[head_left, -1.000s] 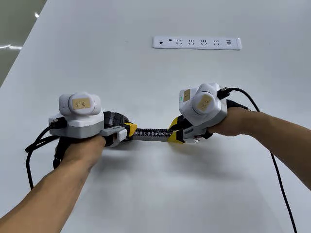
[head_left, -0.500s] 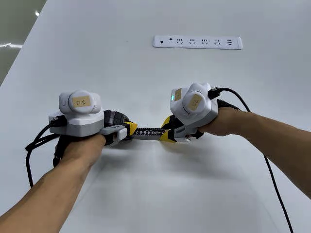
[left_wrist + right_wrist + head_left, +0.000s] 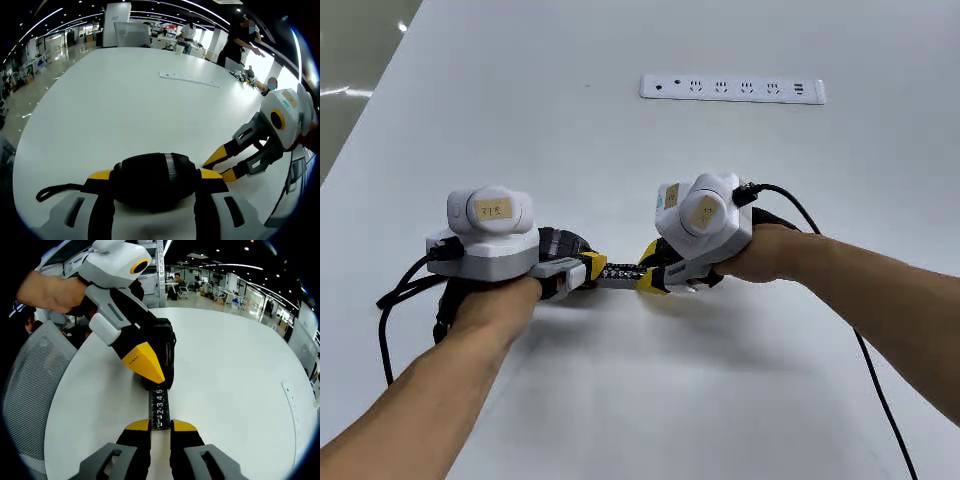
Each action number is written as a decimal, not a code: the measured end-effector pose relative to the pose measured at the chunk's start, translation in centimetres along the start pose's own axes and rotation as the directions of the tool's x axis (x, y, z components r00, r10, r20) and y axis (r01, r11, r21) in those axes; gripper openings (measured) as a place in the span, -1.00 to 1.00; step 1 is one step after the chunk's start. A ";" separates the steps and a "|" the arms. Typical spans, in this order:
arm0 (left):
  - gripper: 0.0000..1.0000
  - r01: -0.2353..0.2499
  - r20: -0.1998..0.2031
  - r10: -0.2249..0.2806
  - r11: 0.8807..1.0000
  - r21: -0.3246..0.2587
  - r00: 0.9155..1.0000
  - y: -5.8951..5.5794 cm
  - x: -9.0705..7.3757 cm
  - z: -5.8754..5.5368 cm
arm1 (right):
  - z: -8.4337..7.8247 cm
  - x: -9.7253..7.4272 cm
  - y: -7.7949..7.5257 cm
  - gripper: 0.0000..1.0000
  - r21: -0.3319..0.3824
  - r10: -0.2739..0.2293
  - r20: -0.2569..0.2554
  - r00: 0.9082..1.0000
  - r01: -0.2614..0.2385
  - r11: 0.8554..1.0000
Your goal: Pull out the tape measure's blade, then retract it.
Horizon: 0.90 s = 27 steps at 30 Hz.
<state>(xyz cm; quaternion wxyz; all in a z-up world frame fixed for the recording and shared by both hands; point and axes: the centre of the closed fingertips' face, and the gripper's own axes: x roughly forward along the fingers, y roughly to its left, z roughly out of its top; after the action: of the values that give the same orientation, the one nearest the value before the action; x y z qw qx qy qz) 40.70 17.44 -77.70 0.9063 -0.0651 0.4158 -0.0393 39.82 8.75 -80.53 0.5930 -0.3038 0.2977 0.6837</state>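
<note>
Two forearms reach over a white table [image 3: 620, 130], each hand holding a gripper. The left gripper [image 3: 582, 270] is closed around the black body of a tape measure [image 3: 563, 246], which sits low on the table just ahead of the left hand. In the left gripper view the rounded black body fills the gap between the yellow-tipped jaws. A short stretch of the blade [image 3: 159, 407] sticks out of the body toward the person's right, with the numbers two to five readable on it. The right gripper [image 3: 160, 426] has its jaws pinched narrow on the blade's free end, very near the left gripper. The blade's long axis runs left to right, straight from one gripper to the other. Any coming move probably follows that line, with the right gripper drawing away from the body to lengthen the blade, or closing toward it to feed the blade back. A power strip [image 3: 732, 89] lies well apart at the far side.
</note>
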 end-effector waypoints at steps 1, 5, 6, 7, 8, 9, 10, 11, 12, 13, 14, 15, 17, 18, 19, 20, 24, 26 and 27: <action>0.19 0.000 0.000 0.000 1.000 0.000 1.000 0.0 0.0 0.0 | 0.1 0.1 0.0 -0.80 -0.001 -0.001 0.002 1.000 0.001 1.000; 0.20 0.001 -0.001 -0.001 1.000 -0.001 1.000 0.0 0.0 0.0 | 0.5 0.4 0.0 -0.80 -0.001 -0.002 0.009 1.000 0.002 1.000; 0.20 0.001 -0.002 -0.001 1.000 -0.002 1.000 0.0 0.0 0.0 | 0.6 0.5 0.0 -0.80 -0.003 -0.003 0.011 1.000 0.003 1.000; 0.20 0.001 -0.002 -0.001 1.000 -0.003 1.000 0.0 0.0 0.0 | 0.7 0.6 0.0 -0.80 -0.004 -0.004 0.013 1.000 0.004 1.000; 0.20 0.002 -0.002 -0.002 1.000 -0.003 1.000 0.0 0.0 0.0 | 0.8 0.7 0.0 -0.80 -0.004 -0.005 0.016 1.000 0.005 1.000; 0.20 0.002 -0.002 -0.002 1.000 -0.004 1.000 0.0 0.0 0.0 | 1.0 0.8 0.0 -0.80 -0.004 -0.005 0.019 1.000 0.005 1.000; 0.20 0.002 -0.003 -0.002 1.000 -0.004 1.000 0.0 0.0 0.0 | 1.1 0.9 0.1 -0.80 -0.005 -0.006 0.020 1.000 0.006 1.000; 0.20 0.002 -0.004 -0.002 1.000 -0.005 1.000 0.0 0.0 0.0 | 1.2 1.0 0.1 -0.80 -0.008 -0.008 0.023 1.000 0.008 1.000; 0.20 0.002 -0.004 -0.002 1.000 -0.006 1.000 0.0 0.0 0.0 | 1.4 1.1 0.1 -0.80 -0.006 -0.007 0.026 1.000 0.007 1.000; 0.20 0.002 -0.004 -0.002 1.000 -0.005 1.000 0.0 0.0 0.0 | 1.6 1.3 0.1 -0.80 -0.007 -0.009 0.028 1.000 0.009 1.000; 0.20 0.003 -0.004 -0.003 1.000 -0.006 1.000 0.0 0.0 0.0 | 1.7 1.4 0.1 -0.80 -0.008 -0.009 0.030 1.000 0.009 1.000; 0.20 0.003 -0.004 -0.003 1.000 -0.007 1.000 0.0 0.0 0.0 | 1.8 1.5 0.1 -0.80 -0.007 -0.009 0.032 0.999 0.009 1.000; 0.20 0.004 -0.006 -0.004 1.000 -0.008 1.000 0.0 0.0 0.0 | 2.1 1.8 0.1 -0.80 -0.009 -0.011 0.037 0.999 0.011 1.000; 0.20 0.004 -0.006 -0.004 1.000 -0.009 1.000 0.0 0.0 0.0 | 2.3 1.9 0.1 -0.80 -0.011 -0.014 0.042 0.999 0.014 1.000; 0.20 0.004 -0.006 -0.004 1.000 -0.010 1.000 0.0 0.0 0.0 | 2.4 2.0 0.1 -0.80 -0.013 -0.015 0.043 0.999 0.015 1.000; 0.20 0.004 -0.007 -0.004 1.000 -0.010 1.000 0.0 -0.1 0.0 | 2.5 2.1 0.1 -0.80 -0.015 -0.016 0.046 0.999 0.017 1.000; 0.20 0.005 -0.007 -0.005 1.000 -0.011 1.000 0.0 -0.1 0.0 | 2.9 2.4 0.1 -0.80 -0.016 -0.019 0.056 0.998 0.020 1.000; 0.20 0.006 -0.008 -0.006 1.000 -0.013 1.000 0.0 0.0 0.0 | 3.1 2.5 0.0 -0.79 -0.018 -0.021 0.060 0.998 0.022 1.000; 0.20 0.006 -0.008 -0.006 1.000 -0.014 1.000 0.0 0.0 0.0 | 3.1 2.5 0.0 -0.79 -0.016 -0.021 0.062 0.998 0.022 1.000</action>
<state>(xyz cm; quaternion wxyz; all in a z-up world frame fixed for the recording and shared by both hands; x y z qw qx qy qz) 40.67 17.47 -77.68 0.9039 -0.0724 0.4197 -0.0395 39.30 12.70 -80.47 0.6066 -0.2906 0.2701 0.6889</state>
